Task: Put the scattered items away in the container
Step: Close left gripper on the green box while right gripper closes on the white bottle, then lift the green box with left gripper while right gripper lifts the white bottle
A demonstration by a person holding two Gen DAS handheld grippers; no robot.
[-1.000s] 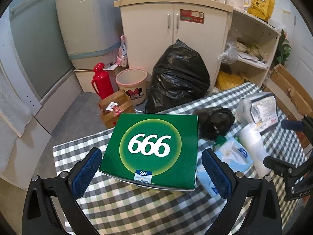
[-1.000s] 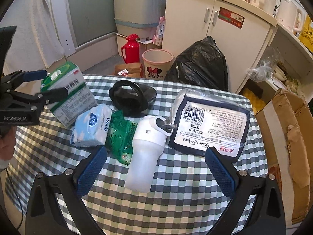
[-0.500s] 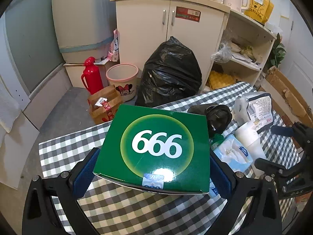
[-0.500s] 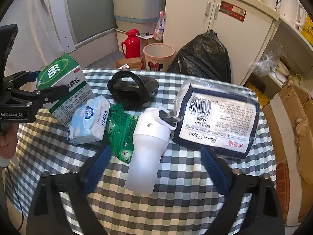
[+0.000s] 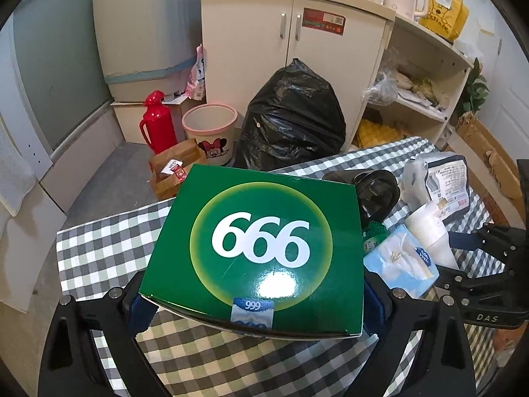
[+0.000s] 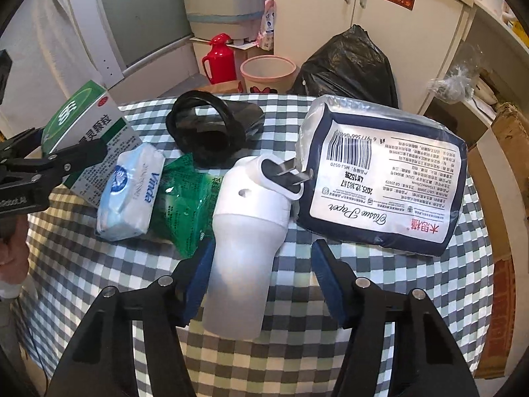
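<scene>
Our left gripper (image 5: 254, 301) grips the green "666" medicine box (image 5: 261, 248) w/ blue pads pressed to both its sides; box sits between the fingers, tilted, at the left part of the checked tablecloth (image 5: 109, 248). We can't tell if it's lifted clear of the cloth or touching it.

Our right gripper (image 6: 261, 281) is part-open around the white plastic bottle (image 6: 244, 248) lying on its side: left pad touches or nearly touches the bottle, right pad stands apart from it w/ a visible gap, so no firm grip.

Bottle's cap end rests against the navy tissue paper pack (image 6: 383, 175). Left of the bottle lies a green packet (image 6: 185, 208), then a light-blue Vinda tissue pack (image 6: 132, 195) just beside the box. A black pouch w/ a ring-shaped opening (image 6: 208, 129) sits behind them toward the table's far edge.

On the floor beyond: black bin bag (image 5: 291, 119), pink Minnie bin (image 5: 211, 135), red thermos (image 5: 157, 122)
</scene>
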